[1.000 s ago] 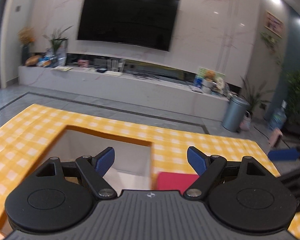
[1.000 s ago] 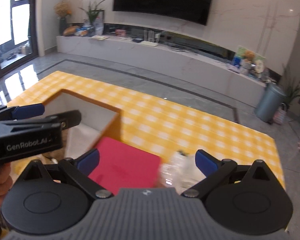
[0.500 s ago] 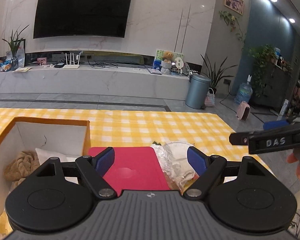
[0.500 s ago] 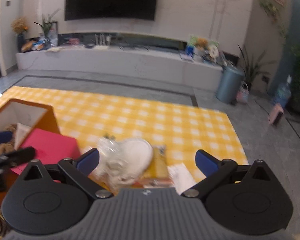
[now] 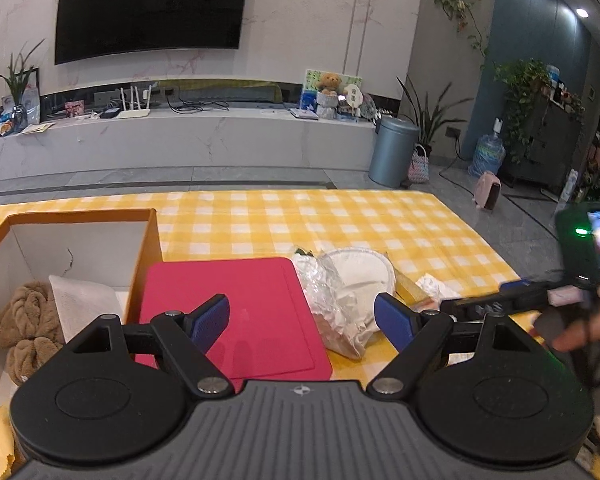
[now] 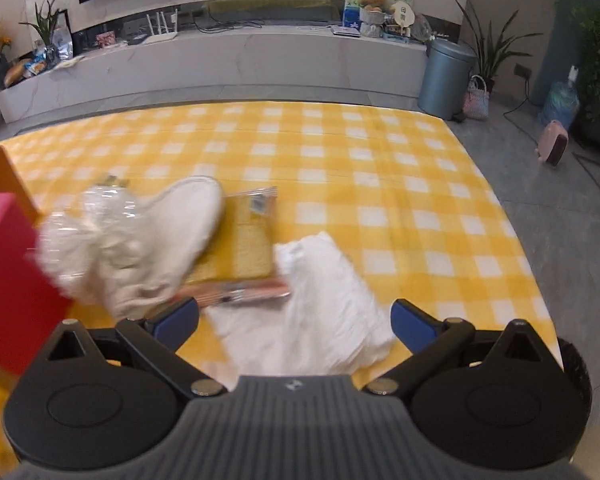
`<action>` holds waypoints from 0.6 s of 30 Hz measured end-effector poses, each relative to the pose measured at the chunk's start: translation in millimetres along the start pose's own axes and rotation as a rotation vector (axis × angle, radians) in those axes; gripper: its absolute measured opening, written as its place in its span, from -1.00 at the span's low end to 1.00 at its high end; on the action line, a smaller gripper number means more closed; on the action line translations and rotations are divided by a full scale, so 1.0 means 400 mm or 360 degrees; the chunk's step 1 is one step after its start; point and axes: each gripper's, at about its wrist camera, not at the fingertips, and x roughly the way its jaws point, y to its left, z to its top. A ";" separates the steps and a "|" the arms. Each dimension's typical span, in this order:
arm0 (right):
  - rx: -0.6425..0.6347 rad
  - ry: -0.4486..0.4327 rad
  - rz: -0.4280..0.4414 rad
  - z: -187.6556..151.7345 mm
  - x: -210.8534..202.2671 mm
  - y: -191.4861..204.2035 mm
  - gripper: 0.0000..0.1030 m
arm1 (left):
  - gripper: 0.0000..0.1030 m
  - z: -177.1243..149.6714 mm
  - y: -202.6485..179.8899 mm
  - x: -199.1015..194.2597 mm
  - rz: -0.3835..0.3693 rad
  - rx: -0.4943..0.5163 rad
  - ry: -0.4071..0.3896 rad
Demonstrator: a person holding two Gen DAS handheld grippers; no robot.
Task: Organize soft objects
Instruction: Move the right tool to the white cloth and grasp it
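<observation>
Between my right gripper's (image 6: 295, 322) spread, empty fingers lies a white cloth (image 6: 320, 304) near the tablecloth's (image 6: 380, 168) front edge, a yellow packet (image 6: 246, 240) and what may be a bagged white slipper (image 6: 140, 236) just beyond. My left gripper (image 5: 302, 320) gapes over a red board (image 5: 236, 304) beside the box (image 5: 144, 236), where a brown towel (image 5: 24, 328) lies.
</observation>
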 end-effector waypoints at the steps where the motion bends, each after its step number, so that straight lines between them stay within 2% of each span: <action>1: 0.0006 0.0003 0.0005 -0.001 0.020 -0.007 0.95 | 0.87 0.000 -0.008 0.005 -0.0010 0.0019 0.0011; 3: -0.0026 0.0048 0.0083 0.001 0.056 -0.016 0.95 | 0.87 0.002 -0.011 0.003 -0.0023 0.0037 0.0014; 6: -0.0058 0.0107 0.0110 0.003 0.104 -0.024 0.95 | 0.87 0.000 -0.013 -0.001 -0.0035 0.0038 0.0015; 10: -0.0013 0.0165 0.0075 0.001 0.144 -0.039 0.95 | 0.87 -0.007 -0.019 -0.004 -0.0042 0.0055 0.0025; 18: -0.0072 0.0235 0.0031 -0.011 0.174 -0.026 0.95 | 0.87 -0.009 -0.026 -0.012 -0.0037 0.0085 0.0024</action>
